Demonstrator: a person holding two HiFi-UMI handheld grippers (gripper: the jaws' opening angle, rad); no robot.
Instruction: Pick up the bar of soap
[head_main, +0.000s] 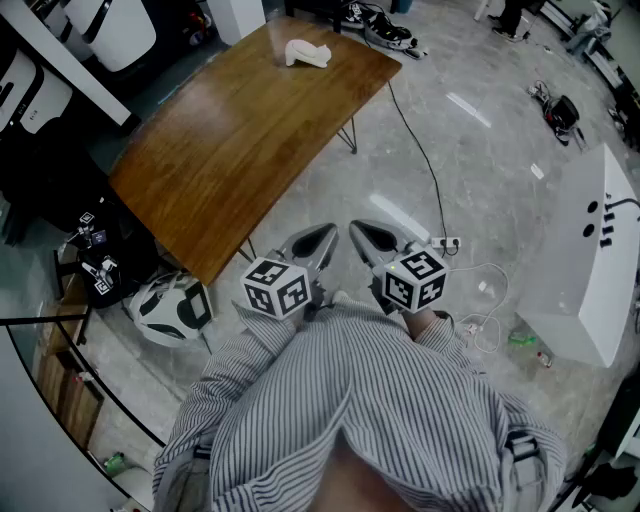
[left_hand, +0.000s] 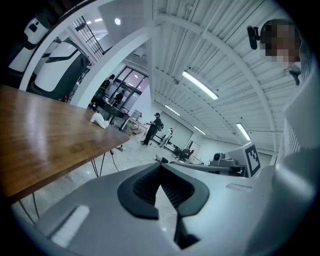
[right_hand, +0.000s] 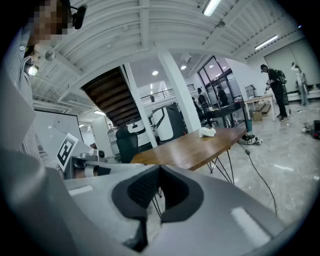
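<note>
Soap at far table end, grippers near the body.
Bar of soap (head_main: 307, 53) lies on wooden table (head_main: 230, 140), well apart from left gripper (head_main: 320, 238) and right gripper (head_main: 366, 234); both have jaws together, empty.

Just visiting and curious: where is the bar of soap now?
In the head view the bar of soap lies at the far end of the wooden table, top centre, near the shoes on the floor.
</note>
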